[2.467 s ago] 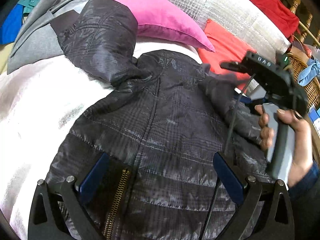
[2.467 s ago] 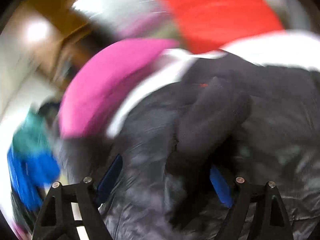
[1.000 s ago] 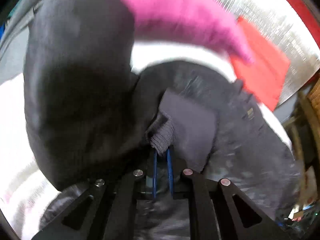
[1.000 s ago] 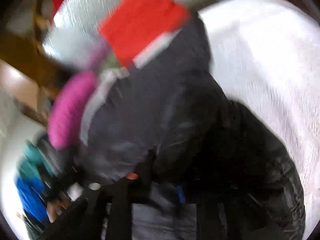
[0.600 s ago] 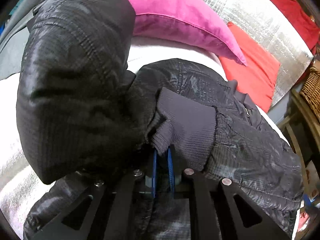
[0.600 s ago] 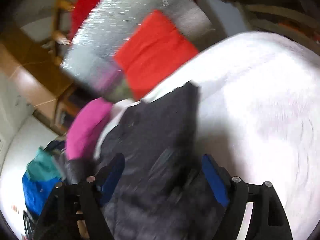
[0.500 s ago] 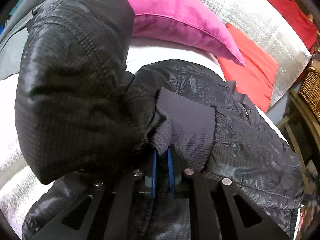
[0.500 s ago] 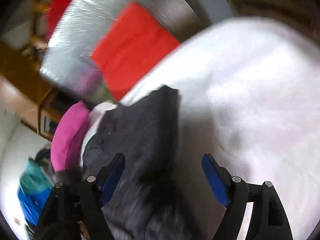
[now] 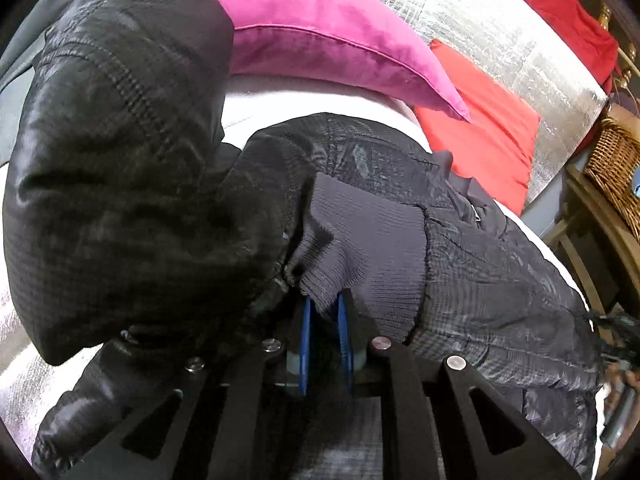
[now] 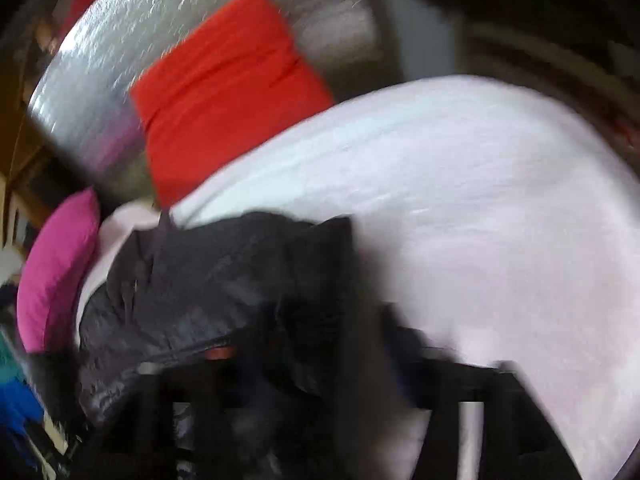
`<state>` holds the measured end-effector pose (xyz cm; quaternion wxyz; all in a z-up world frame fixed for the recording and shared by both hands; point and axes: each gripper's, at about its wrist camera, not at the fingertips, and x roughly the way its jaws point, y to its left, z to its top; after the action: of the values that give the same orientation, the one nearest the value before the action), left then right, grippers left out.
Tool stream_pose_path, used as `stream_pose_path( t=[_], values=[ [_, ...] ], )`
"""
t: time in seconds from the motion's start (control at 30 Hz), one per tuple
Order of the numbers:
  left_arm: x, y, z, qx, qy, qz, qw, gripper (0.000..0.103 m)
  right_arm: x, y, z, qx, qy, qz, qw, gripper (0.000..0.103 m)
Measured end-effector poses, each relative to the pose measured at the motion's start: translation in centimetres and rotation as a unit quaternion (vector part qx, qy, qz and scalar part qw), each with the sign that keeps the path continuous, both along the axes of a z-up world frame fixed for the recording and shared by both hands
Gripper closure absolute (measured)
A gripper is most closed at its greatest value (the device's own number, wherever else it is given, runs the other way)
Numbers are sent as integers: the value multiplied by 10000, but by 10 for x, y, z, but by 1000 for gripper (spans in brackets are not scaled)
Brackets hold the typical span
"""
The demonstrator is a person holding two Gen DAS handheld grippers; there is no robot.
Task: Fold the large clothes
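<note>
A black quilted jacket lies on a white bed cover. One sleeve is pulled over the jacket's body. My left gripper is shut on that sleeve's grey knit cuff, and its blue pads pinch the cuff's edge. The right wrist view is blurred. There the jacket's right side is bunched up, and its fabric lies across my right gripper. The right jaws stand wide and are closing, with dark fabric between them; the pads are hidden in the blur.
A pink pillow, a red cushion and a silver quilted backrest line the far side. A wicker basket stands at the right. Blue and teal clothes lie at the left.
The left gripper went from open over the jacket to shut on the cuff and has since stayed put. The right gripper let go, opened and swung over the jacket's right edge.
</note>
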<state>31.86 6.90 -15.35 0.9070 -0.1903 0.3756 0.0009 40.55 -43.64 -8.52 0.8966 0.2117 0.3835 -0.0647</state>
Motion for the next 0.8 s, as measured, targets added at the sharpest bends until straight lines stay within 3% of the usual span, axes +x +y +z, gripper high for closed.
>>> stream_pose_path(
  t=[0.13,0.27,0.33,0.37,0.43,0.53,0.57,0.6,0.67,0.7,0.8],
  values=[
    [-1,0,0,-33,0,1,10000,88,-47,30,24,19,-295,635,9975,39],
    [6,-1,-1,-43,10,4,10000,88,-60,46,10,1097,-177,1314,9851,35],
    [5,-1,-1,-40,9,0,10000,86,-45,40,-22,1258,323,1144,9849,33],
    [6,-1,-1,-70,1,-38,10000,85,-39,31,-43,1581,557,969,9811,37],
    [7,0,-2,-102,2,-35,9999,85,-44,24,-39,1899,298,617,9794,43],
    [6,2,-2,-238,-10,-51,9997,84,-71,42,-6,1541,-207,549,9863,19],
    [6,2,-1,-248,3,-50,9997,82,-83,54,4,1310,-405,552,9890,16],
    [5,1,2,-217,40,-95,9997,79,-98,67,9,1145,-521,647,9899,13],
    [-2,-3,17,-34,174,-217,9996,55,-125,88,10,879,-676,868,9900,12],
    [-8,-3,26,-57,125,-227,9996,50,-137,99,5,713,-744,934,9903,11],
    [-41,9,70,-317,-410,-281,9983,27,-156,128,-21,329,-630,1138,9910,9]
  ],
)
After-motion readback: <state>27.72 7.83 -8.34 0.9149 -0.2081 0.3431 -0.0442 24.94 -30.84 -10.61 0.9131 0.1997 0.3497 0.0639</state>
